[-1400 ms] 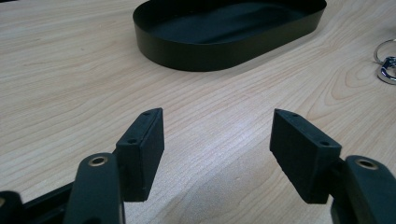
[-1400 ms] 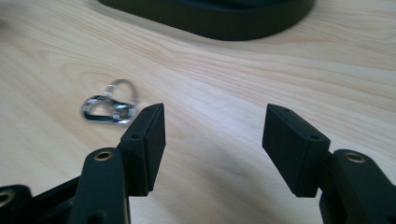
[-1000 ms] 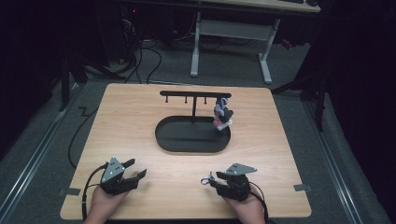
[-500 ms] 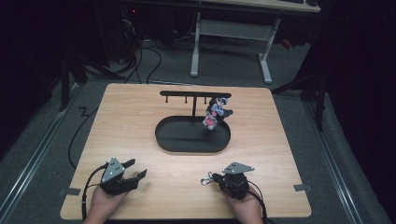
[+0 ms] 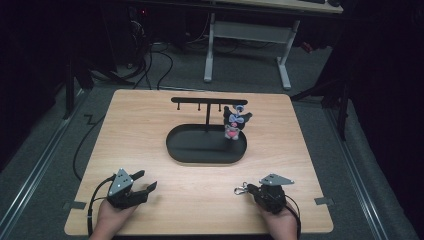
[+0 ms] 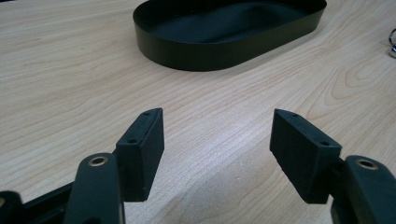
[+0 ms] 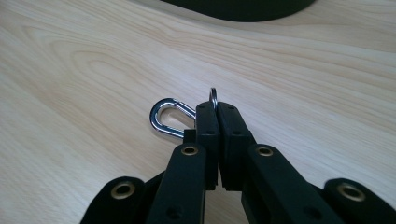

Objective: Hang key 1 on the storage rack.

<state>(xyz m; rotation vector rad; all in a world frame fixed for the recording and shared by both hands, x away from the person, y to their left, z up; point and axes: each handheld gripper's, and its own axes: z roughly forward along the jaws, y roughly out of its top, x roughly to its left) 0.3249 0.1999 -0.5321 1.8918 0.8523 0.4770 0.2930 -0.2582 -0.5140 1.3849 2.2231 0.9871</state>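
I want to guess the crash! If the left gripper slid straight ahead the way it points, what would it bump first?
Probably the black tray. The left gripper has open jaws aimed over bare table toward the tray wall, with nothing between.

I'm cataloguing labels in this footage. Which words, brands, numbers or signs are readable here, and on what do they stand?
None can be read.
Black oval tray: plain, no marking.
Hanging rack: no label.
Plush toy: coloured patches, no legible text.
Metal clip in the right hand-held gripper: bare metal, no engraving to be made out.
Left hand-held gripper: black pads, no lettering.
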